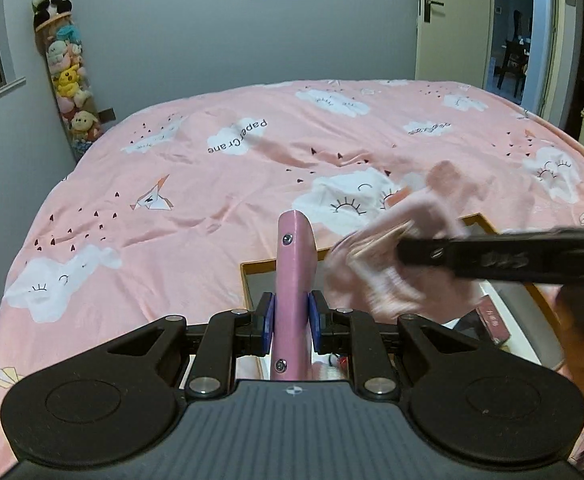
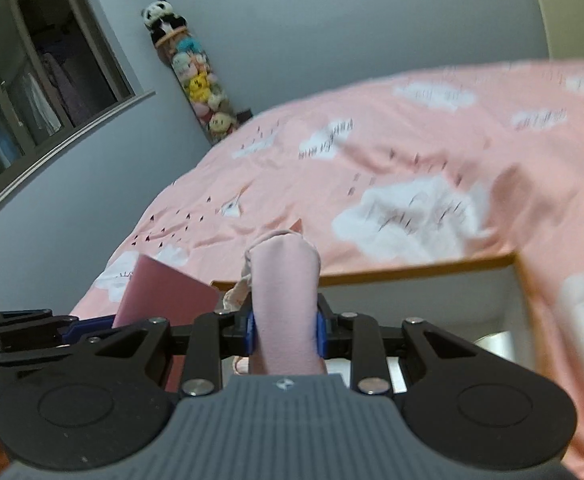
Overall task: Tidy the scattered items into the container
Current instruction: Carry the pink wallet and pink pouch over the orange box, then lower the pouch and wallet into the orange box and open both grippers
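Pink, flat and stiff, screw-studded thin object [image 1: 295,276] at lower centre of the left wrist view, clamped edge-on between the blue pads [image 1: 268,322] of the left gripper [image 1: 292,320], jaws drawn nearly together on it; open wood-rimmed container [image 1: 488,300] at lower right, on the pink cloud-print bedspread [image 1: 171,200], reddish box already inside; right gripper [image 1: 492,258] across centre right as a dark bar, blurred pink cloth [image 1: 376,280] hanging from it over the container's mouth; risk judged here: the two grippers close together above one opening, hence a possible knock that twists the narrow-held thin object out of the pads.

Soft pink cloth [image 2: 285,308] at lower centre of the right wrist view, bunched and pinched between the blue pads [image 2: 320,330] of the right gripper [image 2: 285,330], jaws partly closed on the fabric; container rim [image 2: 412,272] at centre right, interior below; thin object [image 2: 163,300] as a pink panel at lower left, in the left gripper [image 2: 63,330]; heavy blur over the bedspread [image 2: 412,160]; further risks judged: loose cloth trailing and catching on the rim, or falling outside onto the bedspread if let go short of the opening.
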